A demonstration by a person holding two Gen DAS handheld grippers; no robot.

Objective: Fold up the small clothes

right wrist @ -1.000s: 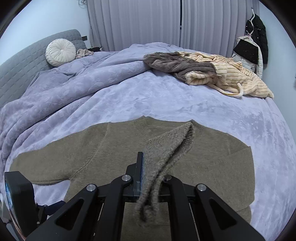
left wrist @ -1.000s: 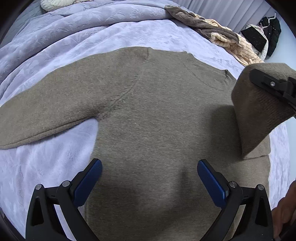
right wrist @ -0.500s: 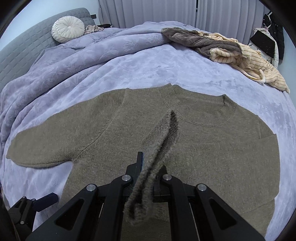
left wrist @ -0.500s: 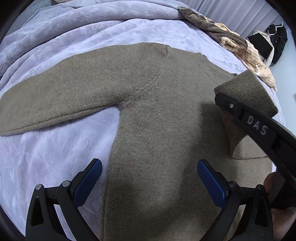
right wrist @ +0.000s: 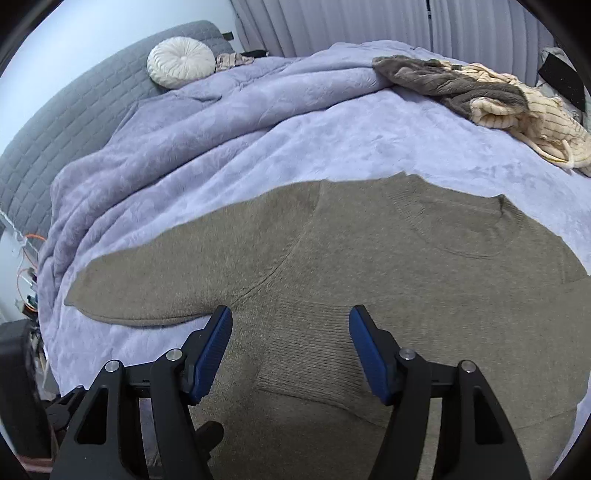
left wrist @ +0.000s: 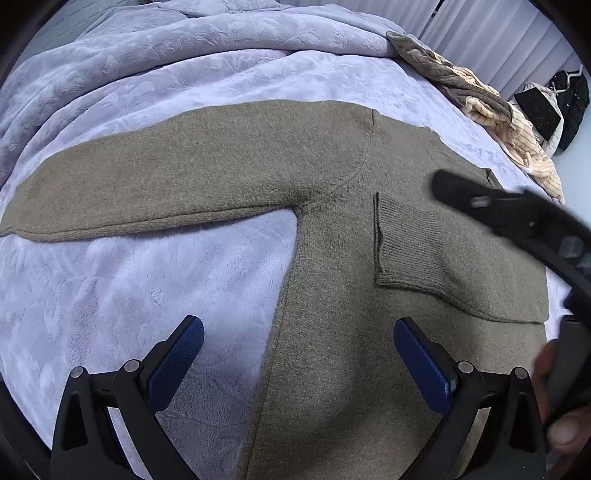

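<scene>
progress: our left gripper (left wrist: 297, 363) and right gripper (right wrist: 290, 347) both spread, jaws just opened, holding nothing | olive-brown knit sweater (left wrist: 332, 295) flat mid-bed, one ribbed-cuff sleeve (left wrist: 410, 243) folded across its body, other sleeve (left wrist: 166, 177) outstretched, unfolded | room: bare lilac bed cover (left wrist: 147, 280) alongside; heaped brown-and-cream clothes (right wrist: 480, 92) near far edge

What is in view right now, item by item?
sweater: one, olive-brown, flat on bed; one sleeve folded across body, other spread out
blanket: one, lilac, covers bed
clothes pile: one, grey and cream striped, far side of bed
round cushion: one, white, by grey headboard
curtains: grey, back wall
left tool: open, over sweater's side edge
right tool: open, jaws just opened, above folded cuff
hand: at right tool
</scene>
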